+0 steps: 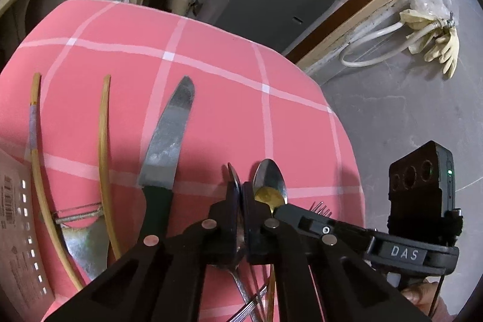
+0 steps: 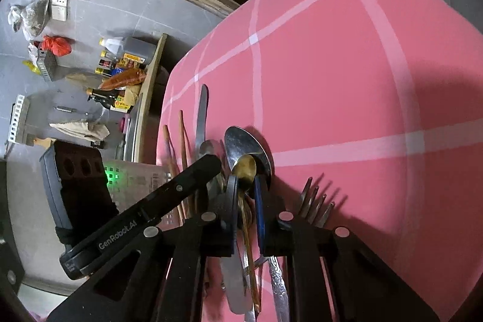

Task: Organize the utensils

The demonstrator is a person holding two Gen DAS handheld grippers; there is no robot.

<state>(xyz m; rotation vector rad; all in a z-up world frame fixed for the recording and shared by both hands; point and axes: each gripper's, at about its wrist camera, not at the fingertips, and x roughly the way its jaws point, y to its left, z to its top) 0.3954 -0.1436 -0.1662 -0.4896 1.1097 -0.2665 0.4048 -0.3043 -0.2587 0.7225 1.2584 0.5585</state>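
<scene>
left wrist view: left gripper (image 1: 241,195) nearly closed, pinching a steel spoon (image 1: 235,180) on edge to lift it from the pile | right gripper (image 2: 245,186) narrowly parted astride the gold spoon (image 2: 245,169), grip uncertain | knife (image 1: 167,135) dull, scuffed, black-handled, flat beside 2 bamboo chopsticks (image 1: 104,138) on pink checked cloth (image 1: 211,80)

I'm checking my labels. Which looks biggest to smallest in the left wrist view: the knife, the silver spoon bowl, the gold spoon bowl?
1. knife, by far the largest.
2. silver spoon bowl.
3. gold spoon bowl, partly hidden by the tongs, so this last ranking is unsure.
</scene>
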